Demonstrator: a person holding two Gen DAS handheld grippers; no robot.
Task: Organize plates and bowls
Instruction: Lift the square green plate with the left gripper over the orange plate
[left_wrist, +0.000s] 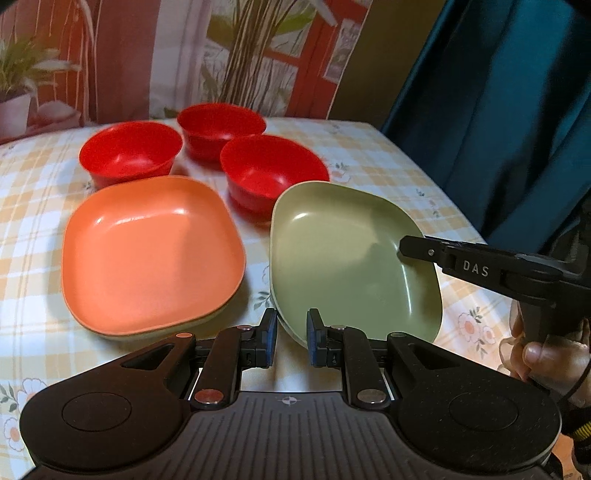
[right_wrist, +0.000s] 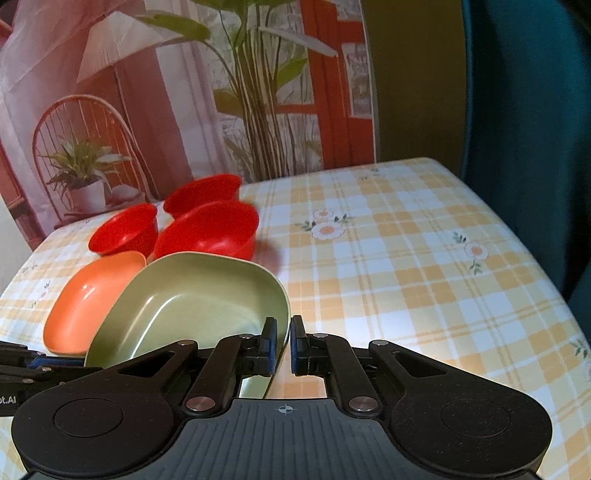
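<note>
A green square plate (left_wrist: 343, 254) is tilted up off the table. My right gripper (right_wrist: 283, 345) is shut on its right rim; it shows in the left wrist view as a black arm (left_wrist: 410, 247) over the plate's edge. My left gripper (left_wrist: 291, 338) has its jaws a little apart around the plate's near rim, not pinching it. An orange plate (left_wrist: 151, 251) lies to the left, stacked on a pale green one. Three red bowls (left_wrist: 129, 151) (left_wrist: 221, 129) (left_wrist: 269, 173) stand behind the plates. In the right wrist view I see the green plate (right_wrist: 195, 299), the orange plate (right_wrist: 85, 299) and the bowls (right_wrist: 210, 229).
The table (right_wrist: 406, 258) has a yellow checked flower cloth, with open cloth to the right of the plates. A printed backdrop (right_wrist: 184, 92) stands behind. A dark teal curtain (left_wrist: 498, 110) hangs at the right edge.
</note>
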